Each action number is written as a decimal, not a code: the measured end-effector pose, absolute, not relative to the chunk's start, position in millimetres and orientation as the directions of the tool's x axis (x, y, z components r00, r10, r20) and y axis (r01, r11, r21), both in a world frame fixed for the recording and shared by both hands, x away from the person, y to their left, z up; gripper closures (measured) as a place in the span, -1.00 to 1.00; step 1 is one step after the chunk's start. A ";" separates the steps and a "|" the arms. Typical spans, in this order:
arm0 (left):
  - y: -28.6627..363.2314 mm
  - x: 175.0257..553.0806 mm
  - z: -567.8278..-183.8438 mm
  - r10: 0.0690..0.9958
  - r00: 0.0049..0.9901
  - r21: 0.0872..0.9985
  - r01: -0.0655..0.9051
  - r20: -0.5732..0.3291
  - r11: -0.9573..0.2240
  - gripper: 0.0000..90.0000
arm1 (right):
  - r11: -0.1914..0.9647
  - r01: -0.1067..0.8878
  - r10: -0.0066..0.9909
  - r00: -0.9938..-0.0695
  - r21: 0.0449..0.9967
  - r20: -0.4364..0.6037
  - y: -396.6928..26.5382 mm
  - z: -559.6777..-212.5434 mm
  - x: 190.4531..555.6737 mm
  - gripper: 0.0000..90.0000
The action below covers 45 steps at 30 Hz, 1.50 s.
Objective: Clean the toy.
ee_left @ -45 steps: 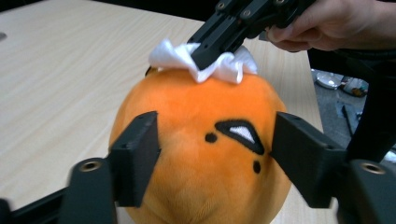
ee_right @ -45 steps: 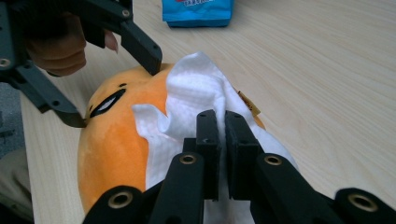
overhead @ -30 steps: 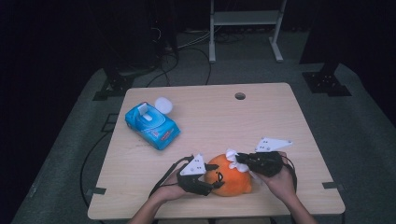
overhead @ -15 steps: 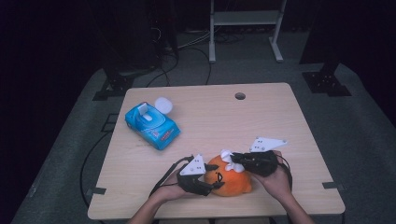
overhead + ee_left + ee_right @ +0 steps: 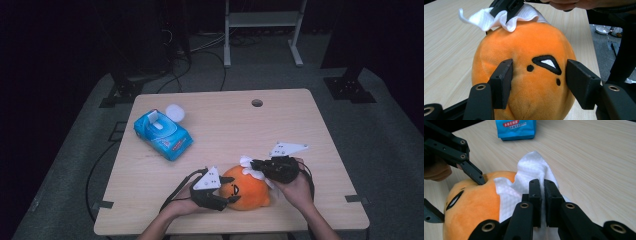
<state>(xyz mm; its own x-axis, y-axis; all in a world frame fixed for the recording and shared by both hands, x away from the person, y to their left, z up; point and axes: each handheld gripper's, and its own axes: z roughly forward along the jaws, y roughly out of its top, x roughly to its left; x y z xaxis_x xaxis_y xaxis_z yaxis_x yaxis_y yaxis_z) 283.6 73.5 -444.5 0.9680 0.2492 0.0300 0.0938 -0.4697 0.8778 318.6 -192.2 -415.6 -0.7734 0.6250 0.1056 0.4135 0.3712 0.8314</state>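
Orange plush toy (image 5: 248, 189): it lay on the near part of the wooden table (image 5: 280, 130), between the person's two hands, with its stitched face turned toward the left gripper.
Plush toy, left gripper view (image 5: 529, 67): the black eye dots and the black-and-white mouth patch sat between the two black jaws.
Left gripper (image 5: 226, 198): its jaws were clamped on the face end of the plush toy, one pad pressing into the fabric at each side of the face.
White wipe (image 5: 250, 167): it was draped over the top of the plush toy on the side away from the face, touching the orange fabric.
Wipe, right gripper view (image 5: 524, 187): it was crumpled, with one fold rising between the jaws and the rest spread on the toy.
Right gripper (image 5: 256, 165): its jaws were nearly together and pinched the wipe, holding it against the top of the toy.
Blue wipe pack (image 5: 162, 132): it lay well apart from the toy, toward the far left of the table, its flap open.
White round lid (image 5: 175, 112): it lay just beside the pack's far end.
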 end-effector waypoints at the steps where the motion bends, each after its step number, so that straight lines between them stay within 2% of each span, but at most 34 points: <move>1: 73.5 283.6 -444.5 0.249 0.968 0.878 0.094 0.030 -0.470 -0.13 | 0.371 0.413 0.625 -0.773 0.831 0.106 -192.2 -415.6 318.6 0.88; 7: 67.9 276.8 -444.0 0.214 0.974 0.869 0.040 0.077 -0.494 -0.13 | 0.369 0.359 0.549 -0.828 0.857 0.110 -169.2 -407.5 304.4 0.88; 8: 68.4 277.0 -444.0 0.215 0.973 0.867 0.038 0.080 -0.497 -0.13 | 0.395 0.350 0.559 -0.825 0.850 0.080 -165.0 -410.4 304.2 0.88; 13: 70.2 278.9 -445.3 0.220 0.974 0.874 0.056 0.060 -0.482 -0.12 | 0.389 0.391 0.630 -0.773 0.834 0.069 -182.2 -416.2 315.6 0.88; 15: 71.1 279.5 -445.6 0.226 0.973 0.875 0.065 0.051 -0.481 -0.12 | 0.372 0.424 0.650 -0.754 0.826 0.095 -193.4 -418.6 319.1 0.88; 18: 72.1 281.8 -446.3 0.248 0.968 0.875 0.085 0.041 -0.476 -0.12 | 0.350 0.428 0.652 -0.750 0.833 0.111 -200.0 -416.2 315.3 0.88; 20: 76.9 288.7 -448.3 0.302 0.953 0.888 0.150 -0.013 -0.434 -0.11 | 0.349 0.397 0.608 -0.785 0.849 0.117 -196.1 -409.8 304.5 0.88; 21: 76.9 288.7 -448.3 0.302 0.953 0.888 0.150 -0.013 -0.434 -0.11 | 0.349 0.397 0.608 -0.785 0.849 0.117 -196.1 -409.8 304.5 0.88; 24: 82.4 295.1 -451.1 0.339 0.939 0.894 0.196 -0.053 -0.402 -0.10 | 0.393 0.372 0.578 -0.811 0.841 0.089 -191.5 -409.6 294.7 0.88; 29: 82.2 297.5 -450.9 0.384 0.921 0.898 0.221 -0.065 -0.379 -0.10 | 0.405 0.399 0.620 -0.781 0.823 0.073 -209.0 -414.5 295.6 0.88; 31: 84.5 300.6 -452.2 0.406 0.910 0.899 0.243 -0.082 -0.364 -0.09 | 0.375 0.418 0.631 -0.769 0.827 0.102 -216.1 -414.6 295.9 0.88; 35: 91.2 309.0 -454.6 0.450 0.884 0.897 0.293 -0.122 -0.332 -0.09 | 0.340 0.375 0.555 -0.820 0.863 0.138 -207.5 -406.7 288.1 0.88; 37: 93.7 311.7 -454.9 0.453 0.881 0.896 0.304 -0.135 -0.323 -0.09 | 0.382 0.349 0.541 -0.835 0.856 0.099 -199.1 -407.5 286.1 0.88; 41: 92.9 311.6 -454.8 0.457 0.879 0.899 0.303 -0.136 -0.317 -0.10 | 0.394 0.383 0.562 -0.820 0.836 0.111 -204.9 -416.1 294.6 0.87; 42: 92.2 312.3 -455.4 0.456 0.879 0.900 0.304 -0.139 -0.312 -0.10 | 0.377 0.422 0.596 -0.792 0.825 0.132 -214.6 -419.6 301.2 0.87; 45: 91.9 313.4 -456.5 0.456 0.878 0.900 0.310 -0.147 -0.306 -0.11 | 0.358 0.445 0.621 -0.770 0.821 0.147 -221.5 -420.5 303.3 0.87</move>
<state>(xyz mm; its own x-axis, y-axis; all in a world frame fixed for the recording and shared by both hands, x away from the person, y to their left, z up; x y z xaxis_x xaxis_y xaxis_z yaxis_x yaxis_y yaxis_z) 313.4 91.9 -456.5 0.8777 0.4561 -0.1470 0.3095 -0.3056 0.9004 303.3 -221.5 -420.5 -0.7696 0.6215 0.1466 0.4452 0.3578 0.8208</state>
